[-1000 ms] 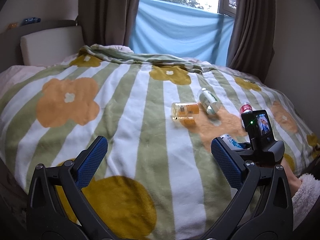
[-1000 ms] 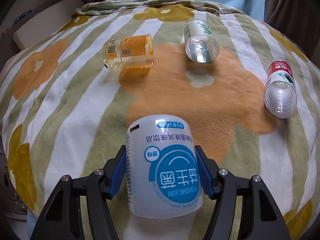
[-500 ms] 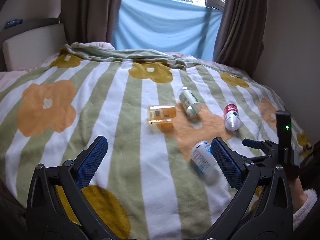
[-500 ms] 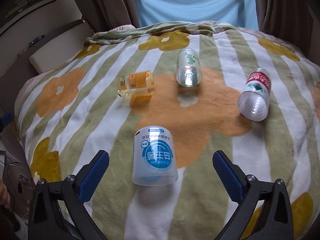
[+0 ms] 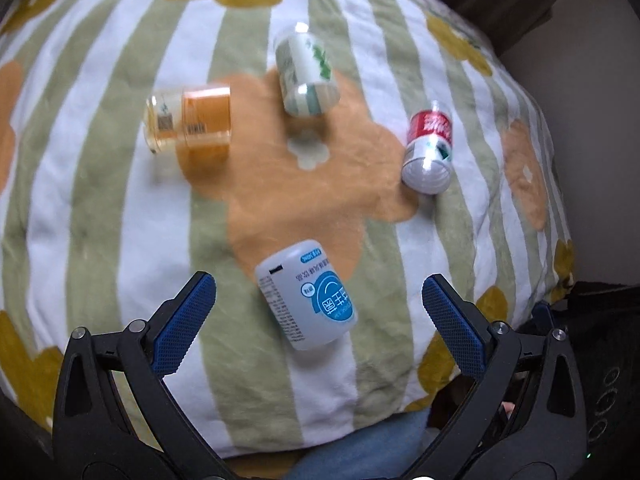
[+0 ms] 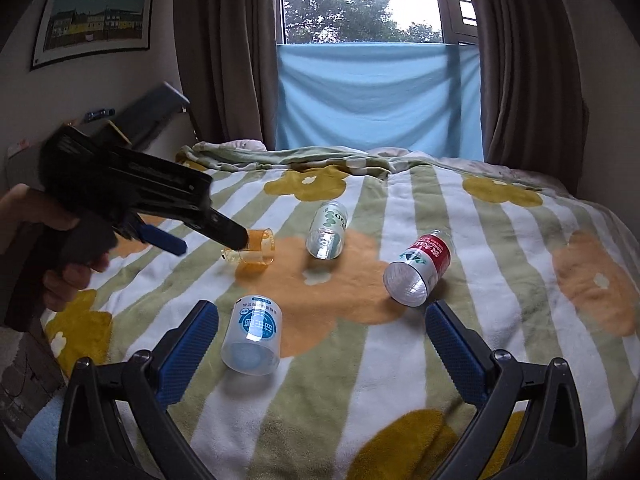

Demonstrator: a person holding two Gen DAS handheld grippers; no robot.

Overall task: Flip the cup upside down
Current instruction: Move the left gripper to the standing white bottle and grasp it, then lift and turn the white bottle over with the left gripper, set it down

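A white plastic cup with a blue label [image 5: 306, 294] [image 6: 252, 334] lies tilted on its side on the striped flower blanket [image 5: 120, 208], its open end towards the near edge of the bed. My left gripper [image 5: 319, 282] hangs open above it, and the cup shows between the blue pads [image 5: 184, 320] without touching them. My right gripper [image 6: 320, 310] is open and empty, drawn back, with the cup just inside its left finger [image 6: 188, 344]. In the right wrist view a hand holds the left gripper [image 6: 192, 236] up at the left.
Three other cups lie on their sides farther back: an orange one [image 5: 188, 118] [image 6: 258, 250], a green-printed one [image 5: 306, 70] [image 6: 326, 230] and a red-labelled one [image 5: 428, 148] [image 6: 420, 266]. Curtains and a blue cloth [image 6: 380, 100] hang behind the bed. The bed's near edge [image 5: 320, 436] is close.
The right gripper opened, let go of the blue-label cup and pulled back. The cup now rests on the blanket. The left gripper swung right and tipped down over it.
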